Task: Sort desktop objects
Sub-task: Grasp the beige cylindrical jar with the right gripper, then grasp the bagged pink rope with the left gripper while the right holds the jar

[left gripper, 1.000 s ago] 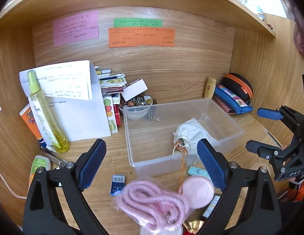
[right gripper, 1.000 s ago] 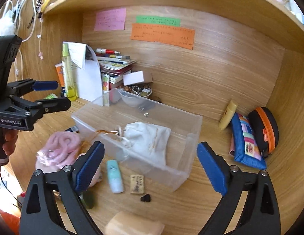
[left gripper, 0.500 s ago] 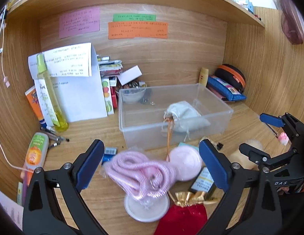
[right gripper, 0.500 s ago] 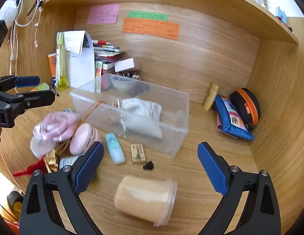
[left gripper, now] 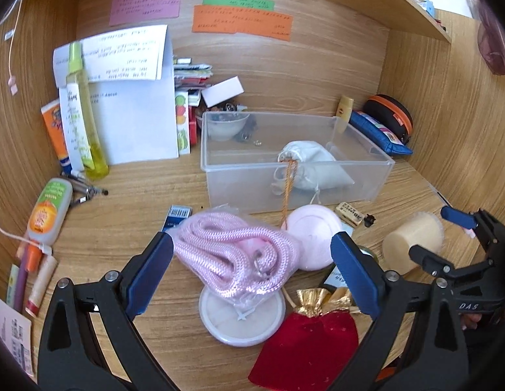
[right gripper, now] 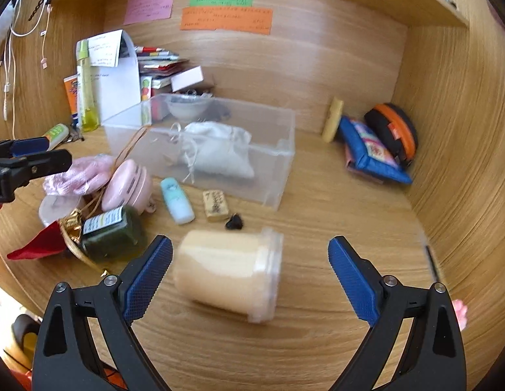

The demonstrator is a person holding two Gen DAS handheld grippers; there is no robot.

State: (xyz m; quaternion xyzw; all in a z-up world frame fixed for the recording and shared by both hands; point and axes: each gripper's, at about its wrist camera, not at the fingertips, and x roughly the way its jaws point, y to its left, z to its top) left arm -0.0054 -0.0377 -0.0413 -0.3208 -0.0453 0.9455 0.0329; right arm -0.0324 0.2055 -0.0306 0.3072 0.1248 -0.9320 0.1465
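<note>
So the bagged pink rope (left gripper: 234, 257) is sitting on the wooden desk (right gripper: 334, 228) right between the left gripper (left gripper: 252, 254)'s blue pads, draped over a round white lid (left gripper: 242, 316), just in front of the clear plastic bin (left gripper: 295, 163). The left jaws are spread wide and aren't pinching anything, so I'm reading this as lining up for a pick, with the rope looking like the next thing headed for the bin. Over on the other side, the right gripper (right gripper: 251, 268) is also gaping open and framing a beige lidded tub (right gripper: 229, 270) that's lying on its side, a bit blurry. The bin is holding just a white drawstring pouch (left gripper: 312, 166), whose orange cord (left gripper: 286, 192) is trailing out over the front wall. Packed around the rope are a pink round case (left gripper: 312, 234), a red velvet pouch (left gripper: 304, 348) and a dark green bottle (right gripper: 110, 233). Next move probably needs the left pads dropping lower and squeezing the whole bundle, since that slippery bag could slide out or drag the lid along with it.
</note>
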